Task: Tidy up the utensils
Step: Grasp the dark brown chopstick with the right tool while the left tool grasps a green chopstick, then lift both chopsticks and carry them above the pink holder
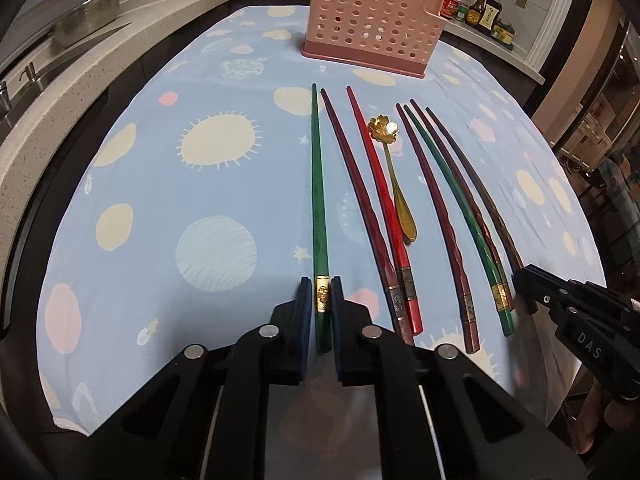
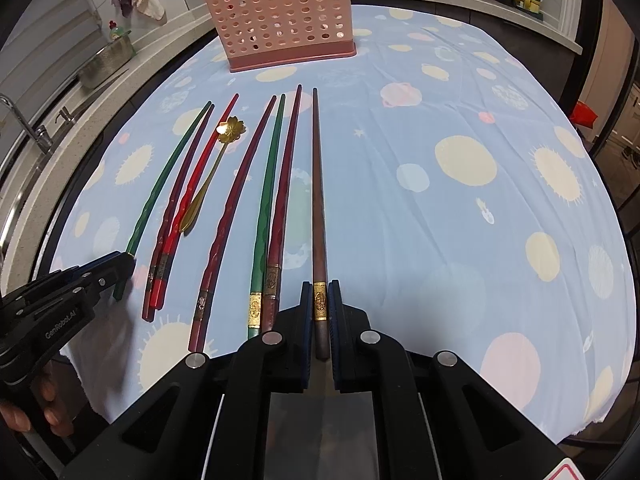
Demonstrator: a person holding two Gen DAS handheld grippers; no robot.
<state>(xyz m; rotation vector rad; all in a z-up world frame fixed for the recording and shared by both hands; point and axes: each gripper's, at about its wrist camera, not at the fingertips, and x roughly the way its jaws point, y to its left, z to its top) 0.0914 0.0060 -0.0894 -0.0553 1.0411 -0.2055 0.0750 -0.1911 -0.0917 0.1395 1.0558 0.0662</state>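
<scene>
My left tool is clenched on the green chopstick at its gold band; my right tool grips the brown chopstick likewise. Both sticks seem to lie flat on the counter, though I can't be sure. The pink holder waits at twelve o'clock. Gripped so near the butt, either stick could pivot and sweep its neighbours or the gold spoon.

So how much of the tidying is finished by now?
Barely begun. The pink perforated holder already has a red stick poking out. Left gripper straddles a green chopstick; right gripper a brown chopstick. Five chopsticks and the gold flower spoon await.
</scene>
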